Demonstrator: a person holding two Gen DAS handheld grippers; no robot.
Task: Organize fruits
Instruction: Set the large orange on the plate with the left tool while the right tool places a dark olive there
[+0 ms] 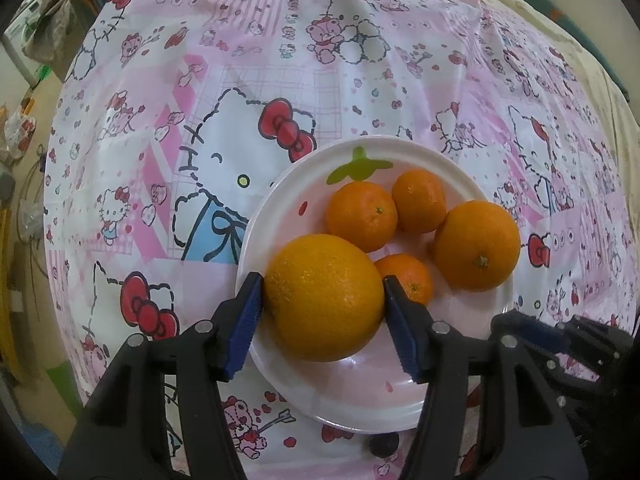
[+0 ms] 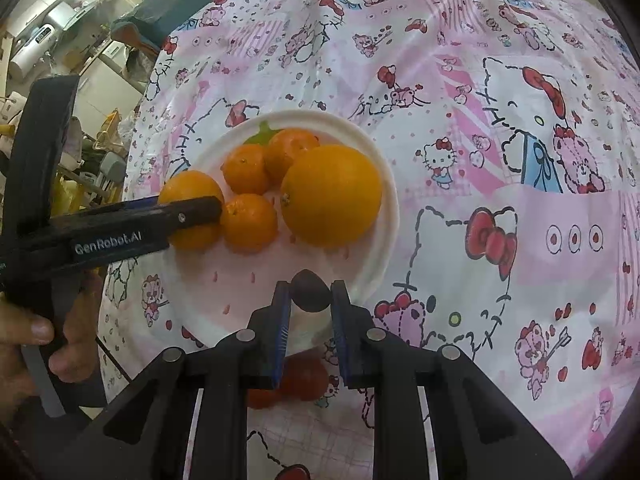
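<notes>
A white and pink plate (image 1: 280,200) (image 2: 372,168) holds several oranges. My left gripper (image 1: 322,296) is shut on a big orange (image 1: 324,298) at the plate's near left; in the right wrist view its finger (image 2: 192,210) crosses that orange (image 2: 192,188). Another big orange (image 1: 476,246) (image 2: 330,196) and three small tangerines (image 1: 362,216) (image 2: 248,222) lie on the plate. My right gripper (image 2: 310,292) is shut on a small dark plum (image 2: 311,291) just above the plate's near rim.
A Hello Kitty tablecloth (image 1: 240,80) (image 2: 500,240) covers the table. Red fruits (image 2: 296,380) lie under my right gripper near the plate's edge. A dark round thing (image 1: 383,445) lies just in front of the plate. Room clutter lies beyond the table's left edge.
</notes>
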